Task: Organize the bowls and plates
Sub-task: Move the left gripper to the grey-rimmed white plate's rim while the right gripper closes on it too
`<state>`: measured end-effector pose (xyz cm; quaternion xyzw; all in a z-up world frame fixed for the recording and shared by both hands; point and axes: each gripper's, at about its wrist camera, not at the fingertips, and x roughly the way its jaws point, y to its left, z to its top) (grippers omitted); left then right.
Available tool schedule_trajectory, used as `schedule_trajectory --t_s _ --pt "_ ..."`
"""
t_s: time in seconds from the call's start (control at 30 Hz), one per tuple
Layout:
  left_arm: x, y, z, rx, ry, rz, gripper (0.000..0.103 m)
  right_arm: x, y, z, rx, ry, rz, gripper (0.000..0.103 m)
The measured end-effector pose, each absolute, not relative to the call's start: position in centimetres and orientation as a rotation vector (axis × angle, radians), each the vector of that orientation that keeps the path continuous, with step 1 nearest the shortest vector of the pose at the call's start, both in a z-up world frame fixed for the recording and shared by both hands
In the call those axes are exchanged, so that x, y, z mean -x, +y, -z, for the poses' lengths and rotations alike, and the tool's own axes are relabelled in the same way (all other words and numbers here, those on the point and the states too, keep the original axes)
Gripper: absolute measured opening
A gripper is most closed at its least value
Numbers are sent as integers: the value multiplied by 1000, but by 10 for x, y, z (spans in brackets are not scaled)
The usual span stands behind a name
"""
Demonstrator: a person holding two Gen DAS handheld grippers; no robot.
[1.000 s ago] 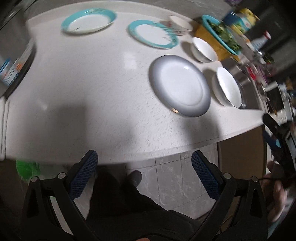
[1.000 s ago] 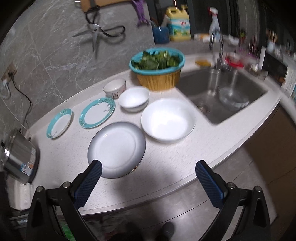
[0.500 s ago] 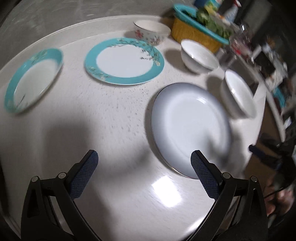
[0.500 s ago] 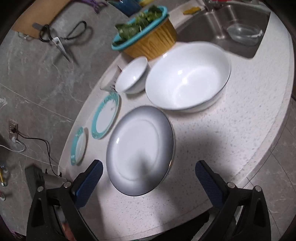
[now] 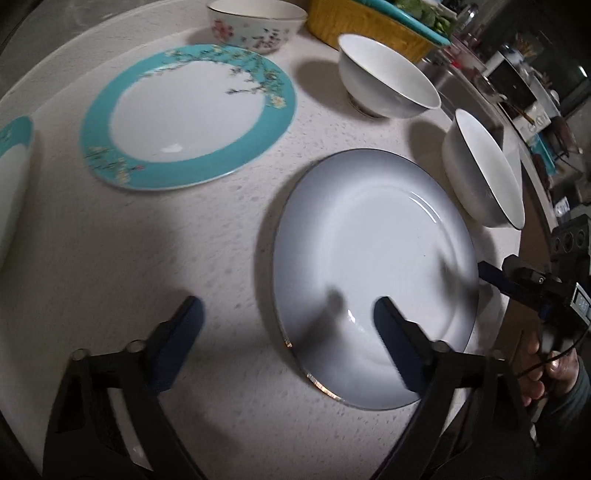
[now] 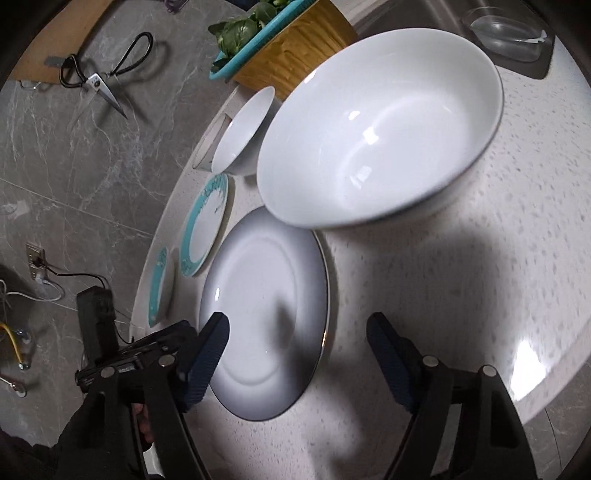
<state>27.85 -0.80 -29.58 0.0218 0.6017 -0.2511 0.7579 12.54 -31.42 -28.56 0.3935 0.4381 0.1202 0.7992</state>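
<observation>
We held both grippers low over the speckled white stone countertop [image 5: 110, 240], each with its blue-padded fingers spread wide apart and nothing between them. Our left gripper [image 5: 288, 332] hovered with one finger over the bare counter and the other above the near edge of the round white plate with a grey-shaded rim [image 5: 369, 266]. Our right gripper [image 6: 295, 343] straddled the opposite side of that same plate [image 6: 266, 314], one finger over its rim and the other over the counter beside it; we could not tell whether either gripper touched the plate.

Just beside the grey-rimmed plate stood the large white ceramic bowl with a thin dark rim [image 6: 380, 129], upright, its edge overlapping the plate's in the right wrist view. Behind it sat a smaller white bowl [image 5: 384, 74] and, further back, a small white bowl painted with flowers [image 5: 255, 26]. Left of the grey-rimmed plate lay the turquoise-banded plate with a blossom pattern [image 5: 188, 114], apart from it, and a second turquoise-rimmed plate [image 6: 160, 286] lay further along the counter. A yellow basket with a turquoise colander of leafy greens [image 6: 284, 48] stood at the back, near the steel sink [image 6: 517, 37]. Black-handled kitchen scissors [image 6: 99, 79] hung on the grey marble wall.
</observation>
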Motion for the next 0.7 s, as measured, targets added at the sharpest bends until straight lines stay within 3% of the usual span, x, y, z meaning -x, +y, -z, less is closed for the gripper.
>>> schedule_trajectory --t_s 0.27,0.33,0.4,0.47,0.6,0.7 --pt "-290 -24 296 -95 1307 588 77 -129 -313 286 -833 943 -302 78" --pt "-288 -25 294 -106 1307 608 77 -130 -310 286 -820 953 -299 71" --pt "-289 -29 294 -108 1306 640 77 -132 -309 293 -854 971 -302 51" --pt "-291 -31 293 -116 1307 665 77 -130 -310 298 -884 973 -306 43" --pt "-295 -39 292 -168 1324 699 74 -129 -311 300 -894 979 -305 43" --pt "-299 -43 290 -168 1345 727 63 -130 -311 300 -897 986 -302 45"
